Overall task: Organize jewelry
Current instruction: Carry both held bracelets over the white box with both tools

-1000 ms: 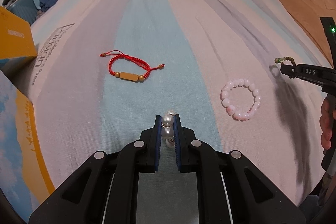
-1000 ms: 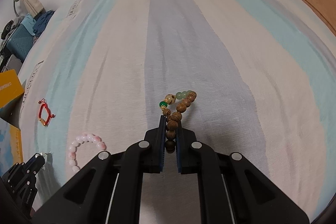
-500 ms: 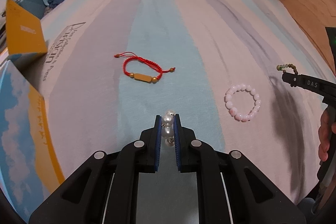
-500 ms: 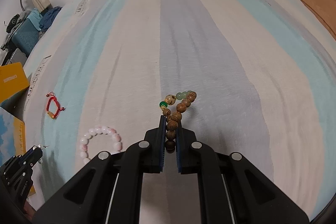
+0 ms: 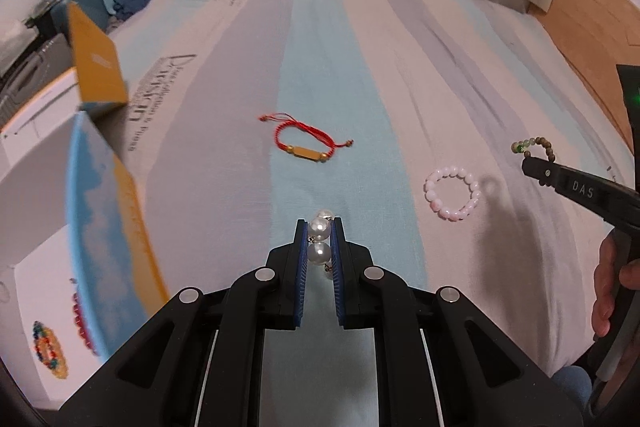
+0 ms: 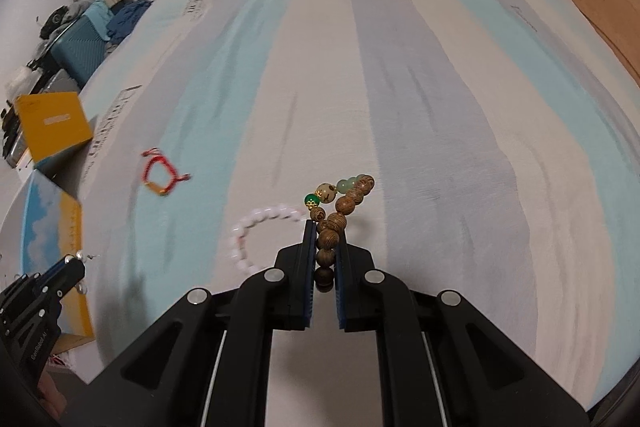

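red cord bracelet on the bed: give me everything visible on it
The red cord bracelet is a thin loop of braided red cord. A flat gold-coloured bar sits on its near side with a small gold bead at each end. Two loose cord tails stick out, one to each side, the right one ending in a small bead. It lies flat on the light blue stripe of the striped bedsheet, nothing touching it. It also shows, blurred, in the right wrist view. The pink bead bracelet lies apart, to its right.

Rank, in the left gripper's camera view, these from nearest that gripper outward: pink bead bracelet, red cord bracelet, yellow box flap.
1. Pink bead bracelet, lying to the right on the bedsheet.
2. Red cord bracelet, ahead on the blue stripe.
3. Yellow box flap, far left.
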### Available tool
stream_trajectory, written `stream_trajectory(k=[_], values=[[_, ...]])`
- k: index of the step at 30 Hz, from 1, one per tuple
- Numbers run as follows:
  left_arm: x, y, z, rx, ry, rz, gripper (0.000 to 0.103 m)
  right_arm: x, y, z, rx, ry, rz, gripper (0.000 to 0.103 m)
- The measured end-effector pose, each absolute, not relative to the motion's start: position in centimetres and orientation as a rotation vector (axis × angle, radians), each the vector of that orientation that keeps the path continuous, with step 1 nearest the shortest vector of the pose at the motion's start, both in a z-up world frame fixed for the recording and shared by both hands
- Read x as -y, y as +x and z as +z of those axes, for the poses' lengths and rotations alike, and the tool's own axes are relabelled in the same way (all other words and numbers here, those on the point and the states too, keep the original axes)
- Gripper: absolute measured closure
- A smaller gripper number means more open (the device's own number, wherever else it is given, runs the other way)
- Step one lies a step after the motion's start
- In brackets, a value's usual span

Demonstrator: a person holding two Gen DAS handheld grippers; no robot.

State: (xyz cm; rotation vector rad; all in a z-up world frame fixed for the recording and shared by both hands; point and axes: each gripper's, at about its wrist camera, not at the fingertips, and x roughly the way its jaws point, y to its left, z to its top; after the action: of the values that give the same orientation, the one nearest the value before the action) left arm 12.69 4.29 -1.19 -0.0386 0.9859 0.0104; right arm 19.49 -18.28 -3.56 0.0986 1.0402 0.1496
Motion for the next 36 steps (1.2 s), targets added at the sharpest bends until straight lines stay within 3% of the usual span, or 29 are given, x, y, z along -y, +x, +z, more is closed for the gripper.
stream_trajectory(k=[19, 36], values=[[-9.6, 6.0, 4.2, -0.952, -0.065, 0.099, 0.093, 11.0, 13.0, 2.3, -1.002, 0.018, 0.239, 0.096], [-19.2, 0.3, 6.9, -0.902, -0.125, 0.242, 0.093, -2.6, 9.2, 6.5, -0.943, -0.096, 0.416, 0.096]])
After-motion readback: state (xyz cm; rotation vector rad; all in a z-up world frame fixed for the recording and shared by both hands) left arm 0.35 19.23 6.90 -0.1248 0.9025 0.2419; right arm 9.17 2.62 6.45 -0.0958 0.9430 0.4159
